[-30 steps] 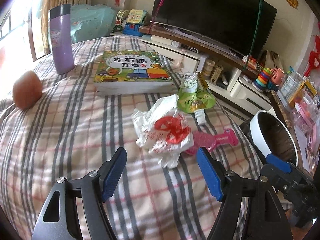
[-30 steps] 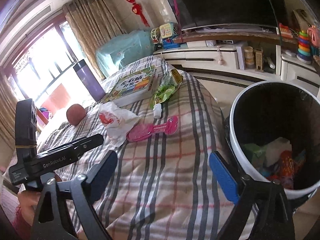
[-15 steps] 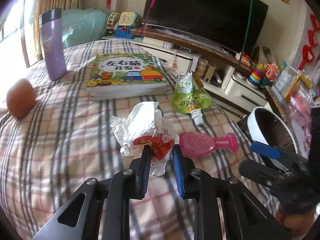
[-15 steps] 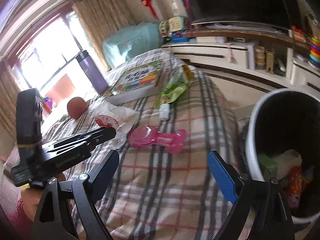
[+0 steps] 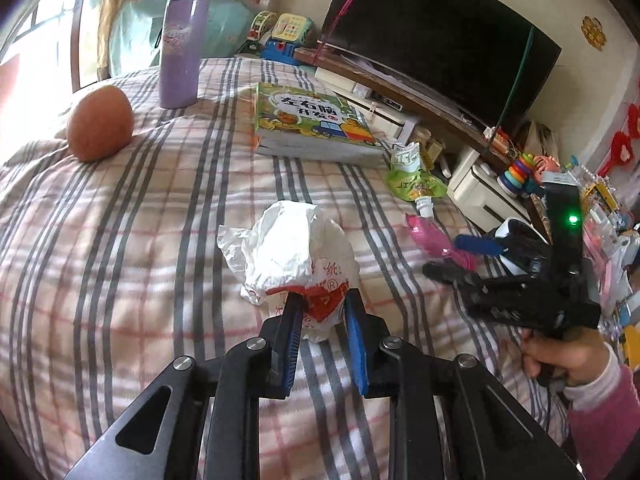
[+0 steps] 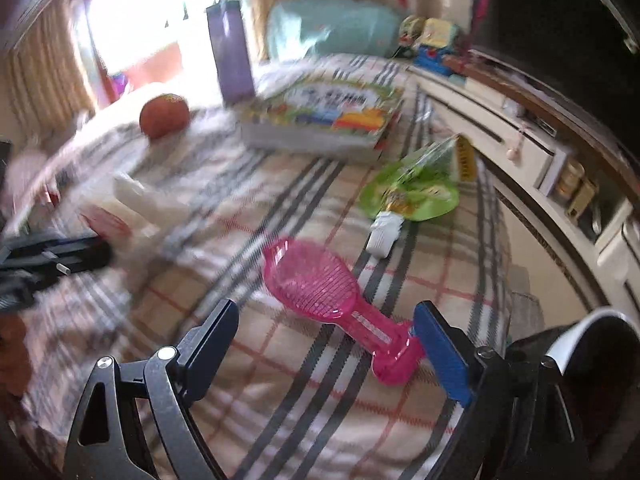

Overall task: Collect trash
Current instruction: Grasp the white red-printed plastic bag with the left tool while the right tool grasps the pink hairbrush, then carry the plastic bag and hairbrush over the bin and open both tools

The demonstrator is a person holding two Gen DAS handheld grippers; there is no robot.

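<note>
Jaws of the left gripper (image 5: 318,308) pinch a crumpled white paper wrapper (image 5: 296,256) with red print on the plaid bed quilt (image 5: 120,240). The right gripper (image 6: 326,326) gapes wide around a translucent pink ribbed brush (image 6: 316,280); its jaws have just been narrowing slightly.

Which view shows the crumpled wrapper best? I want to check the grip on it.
The left wrist view: the wrapper sits sharp and central, its lower end pinched in the left gripper. In the right wrist view the wrapper is a motion-blurred white shape at the left edge, and the grip cannot be judged.
</note>
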